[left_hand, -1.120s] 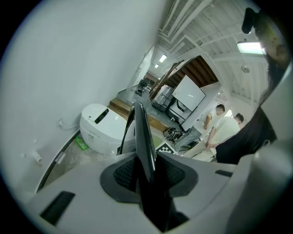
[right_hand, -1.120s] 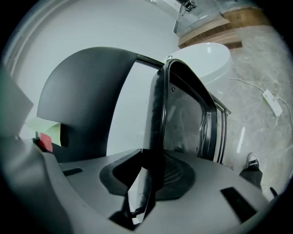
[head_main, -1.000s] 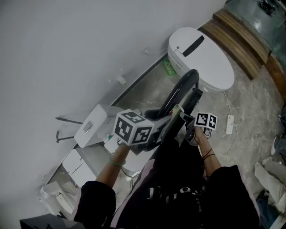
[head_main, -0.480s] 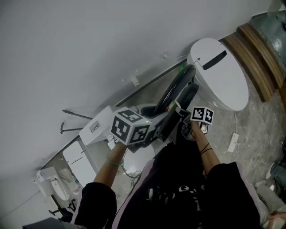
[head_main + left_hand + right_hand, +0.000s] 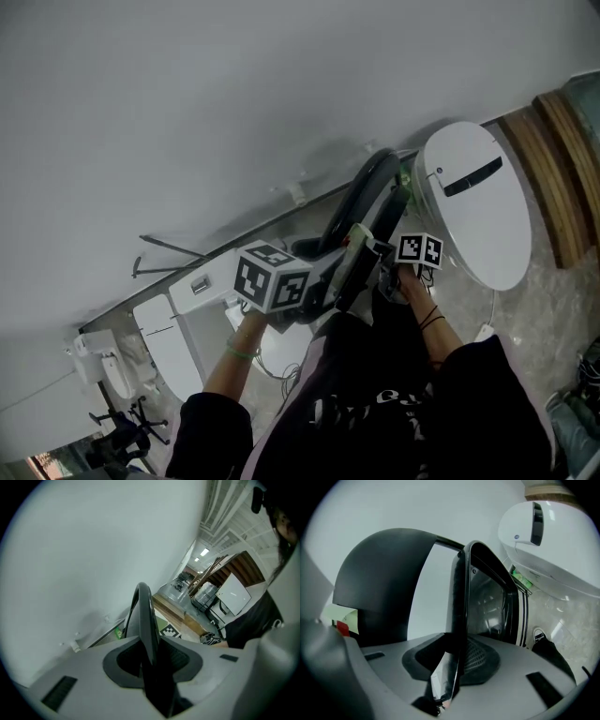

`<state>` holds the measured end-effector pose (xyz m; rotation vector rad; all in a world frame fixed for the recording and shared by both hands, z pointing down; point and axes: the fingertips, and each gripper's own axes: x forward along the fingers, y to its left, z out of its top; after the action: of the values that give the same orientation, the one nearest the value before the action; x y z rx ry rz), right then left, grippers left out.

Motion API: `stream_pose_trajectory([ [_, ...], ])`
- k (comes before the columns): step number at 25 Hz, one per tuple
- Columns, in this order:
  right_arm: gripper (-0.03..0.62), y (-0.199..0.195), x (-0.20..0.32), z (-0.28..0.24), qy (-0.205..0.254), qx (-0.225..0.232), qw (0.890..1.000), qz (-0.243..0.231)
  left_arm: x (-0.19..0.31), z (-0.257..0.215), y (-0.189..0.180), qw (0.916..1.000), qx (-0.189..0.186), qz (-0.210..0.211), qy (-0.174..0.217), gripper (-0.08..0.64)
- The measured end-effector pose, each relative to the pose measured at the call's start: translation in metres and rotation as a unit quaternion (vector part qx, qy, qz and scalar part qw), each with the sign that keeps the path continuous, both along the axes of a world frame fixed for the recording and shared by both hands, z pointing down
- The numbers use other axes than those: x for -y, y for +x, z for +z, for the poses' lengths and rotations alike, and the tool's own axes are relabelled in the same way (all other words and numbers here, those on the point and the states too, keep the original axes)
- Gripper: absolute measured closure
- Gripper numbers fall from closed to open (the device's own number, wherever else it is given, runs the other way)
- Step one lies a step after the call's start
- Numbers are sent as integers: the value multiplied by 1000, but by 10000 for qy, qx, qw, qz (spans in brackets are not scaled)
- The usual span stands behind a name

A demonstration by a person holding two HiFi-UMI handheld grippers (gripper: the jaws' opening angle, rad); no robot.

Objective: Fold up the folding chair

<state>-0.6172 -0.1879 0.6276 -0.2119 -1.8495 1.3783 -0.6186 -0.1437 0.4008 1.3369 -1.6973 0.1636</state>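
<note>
The folding chair (image 5: 364, 199) is black and folded flat, seen edge-on in the head view and held up close to the white wall. My left gripper (image 5: 319, 284), under its marker cube, is shut on the chair's thin black edge (image 5: 146, 616); in the left gripper view that edge runs straight up from between the pads. My right gripper (image 5: 382, 270) is shut on the chair's other side, clamped on a black frame bar (image 5: 460, 606) beside the glossy seat panel (image 5: 492, 606). The chair's curved back (image 5: 379, 578) fills the left of the right gripper view.
A large white oval unit (image 5: 473, 202) with a black slot stands right of the chair. Wooden steps (image 5: 553, 178) lie at the far right. White boxes (image 5: 173, 337) and a small black tripod (image 5: 122, 431) sit along the wall at lower left. My dark-clothed body fills the bottom.
Both grippers have carried the folded chair sideways along the wall. The white oval unit and wooden steps have slid to the right of the view, and more boxes show at lower left.
</note>
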Motion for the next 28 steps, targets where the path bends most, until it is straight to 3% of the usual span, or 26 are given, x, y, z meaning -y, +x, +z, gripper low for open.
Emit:
stream_pose_trajectory([
  [7,500,-41,20,4,-48,-42,9996,-266,22,4,-37,9995,14,-274,-140,459],
  [14,502,-98,35,11,-22,-99,9999,-55,35,11,-102,9995,-70,-111,-299,459],
  [21,502,-126,38,4,-53,-39,9985,540,39,6,-135,9981,42,461,-403,459],
  [28,502,-174,35,4,-156,-77,9887,1492,39,5,-193,9894,173,1319,-578,460],
])
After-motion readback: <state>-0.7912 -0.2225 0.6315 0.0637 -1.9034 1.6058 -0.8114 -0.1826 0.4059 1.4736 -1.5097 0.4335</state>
